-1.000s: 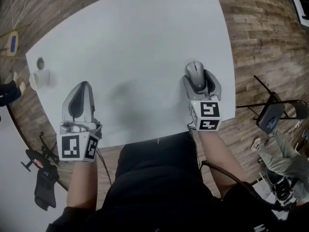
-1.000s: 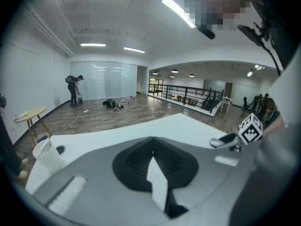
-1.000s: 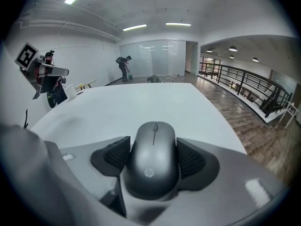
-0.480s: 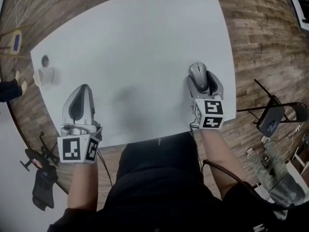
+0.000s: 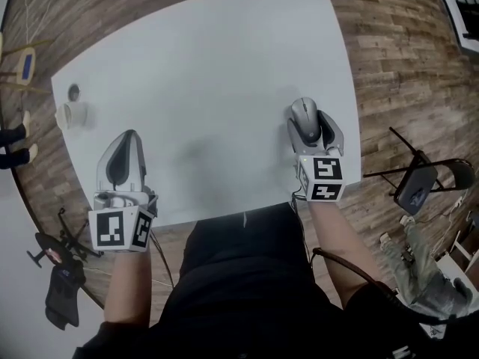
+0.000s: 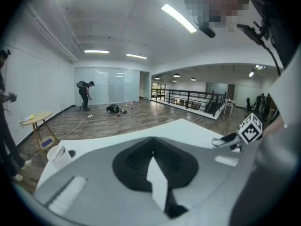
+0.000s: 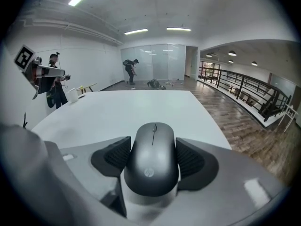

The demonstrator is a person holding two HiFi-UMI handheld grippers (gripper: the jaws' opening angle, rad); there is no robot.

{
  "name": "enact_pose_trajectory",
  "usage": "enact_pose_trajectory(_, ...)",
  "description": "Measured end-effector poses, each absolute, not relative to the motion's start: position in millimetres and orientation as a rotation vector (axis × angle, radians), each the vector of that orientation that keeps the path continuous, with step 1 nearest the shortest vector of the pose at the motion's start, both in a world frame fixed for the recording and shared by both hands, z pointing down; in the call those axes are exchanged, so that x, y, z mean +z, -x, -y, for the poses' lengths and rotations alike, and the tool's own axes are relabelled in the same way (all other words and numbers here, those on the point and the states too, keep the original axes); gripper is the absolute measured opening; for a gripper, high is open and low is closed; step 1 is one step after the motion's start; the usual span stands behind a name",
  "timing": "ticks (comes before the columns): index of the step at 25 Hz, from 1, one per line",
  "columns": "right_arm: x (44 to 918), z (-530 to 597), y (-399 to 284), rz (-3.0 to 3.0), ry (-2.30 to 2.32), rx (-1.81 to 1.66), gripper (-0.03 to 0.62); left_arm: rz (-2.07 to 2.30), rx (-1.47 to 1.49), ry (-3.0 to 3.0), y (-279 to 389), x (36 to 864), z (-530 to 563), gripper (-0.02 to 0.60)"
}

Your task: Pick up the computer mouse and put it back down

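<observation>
Closest to me, at the table's [image 5: 224, 66] near edge, the left gripper [image 5: 129, 134] hangs over the left part with its jaws pressed together and nothing between them. Over by the table's right edge the right gripper [image 5: 308, 118] is pinching the computer mouse [image 5: 303, 113]. In the right gripper view both pads [image 7: 190, 159] sit snug against the grey sides of the mouse, logo end toward the camera. I honestly can't tell if it's resting on the table or lifted just off it. Further out, a white cup [image 5: 71, 115] stands at the table's left corner, and past the table's far edge a person [image 7: 130, 72] bends over stuff on the wood floor
</observation>
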State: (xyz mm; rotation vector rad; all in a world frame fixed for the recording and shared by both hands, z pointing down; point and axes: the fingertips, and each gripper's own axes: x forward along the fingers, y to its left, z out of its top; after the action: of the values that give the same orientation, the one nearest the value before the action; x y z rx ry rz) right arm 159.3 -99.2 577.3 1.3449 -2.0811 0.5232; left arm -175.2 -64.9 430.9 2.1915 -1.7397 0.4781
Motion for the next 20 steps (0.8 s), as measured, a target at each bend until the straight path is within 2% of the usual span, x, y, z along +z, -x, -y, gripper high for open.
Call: enact_pose_trajectory(20,513.2,108.5,-152.3,2.171,-1.366,0.433,0.299,1.893,0.37,-2.22,202.6,385.4,53.2,0.005)
